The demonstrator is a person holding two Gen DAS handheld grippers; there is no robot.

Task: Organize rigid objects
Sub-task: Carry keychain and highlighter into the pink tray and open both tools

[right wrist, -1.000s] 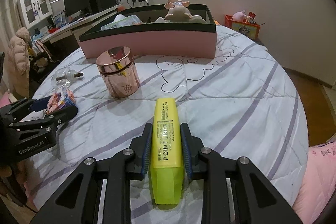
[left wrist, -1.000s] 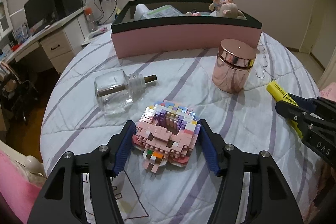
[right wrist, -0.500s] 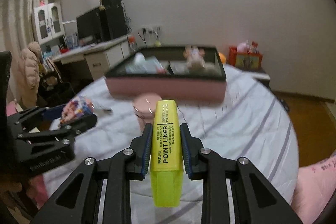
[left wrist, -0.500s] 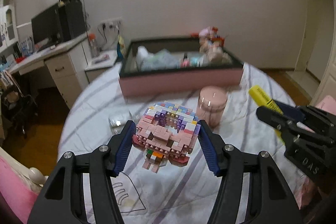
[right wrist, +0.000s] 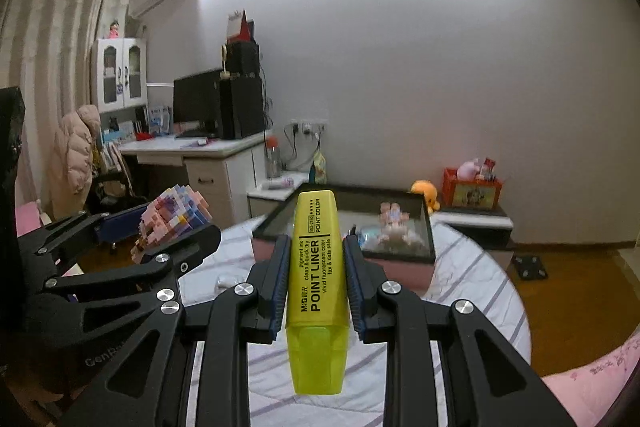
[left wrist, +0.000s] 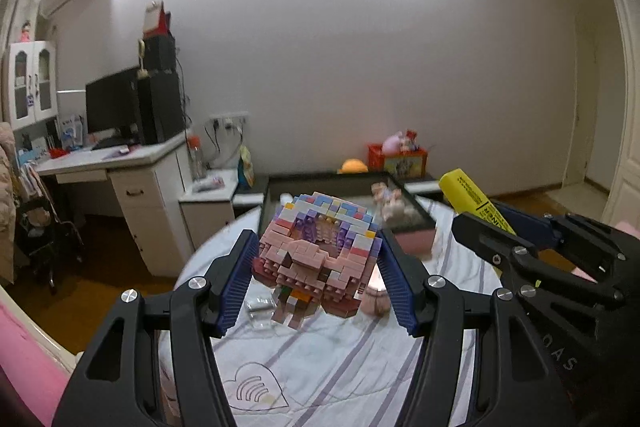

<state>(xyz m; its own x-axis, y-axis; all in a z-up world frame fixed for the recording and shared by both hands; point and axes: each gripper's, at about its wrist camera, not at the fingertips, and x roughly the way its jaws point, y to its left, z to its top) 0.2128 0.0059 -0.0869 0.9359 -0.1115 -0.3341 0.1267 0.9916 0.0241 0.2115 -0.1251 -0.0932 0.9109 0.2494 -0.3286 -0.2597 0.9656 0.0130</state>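
Observation:
My left gripper [left wrist: 318, 259] is shut on a pink and pastel brick model [left wrist: 316, 251] and holds it high above the round table [left wrist: 328, 359]. My right gripper [right wrist: 314, 255] is shut on a yellow highlighter [right wrist: 316, 279], also raised. Each gripper shows in the other's view: the highlighter [left wrist: 474, 199] at right, the brick model [right wrist: 172, 223] at left. The pink storage box with a black rim [right wrist: 424, 259] stands at the table's far side, with a small doll [right wrist: 394, 223] and other items inside.
A rose-gold jar [left wrist: 376, 301] and a clear glass bottle [left wrist: 260, 309] lie on the striped cloth below the brick model. A white desk [left wrist: 132, 187] with a monitor stands left. A nightstand with a red box [right wrist: 472, 189] is behind the table.
Both grippers have lifted their objects well up off the table and tilted level, so the table and box now sit lower and farther in view.

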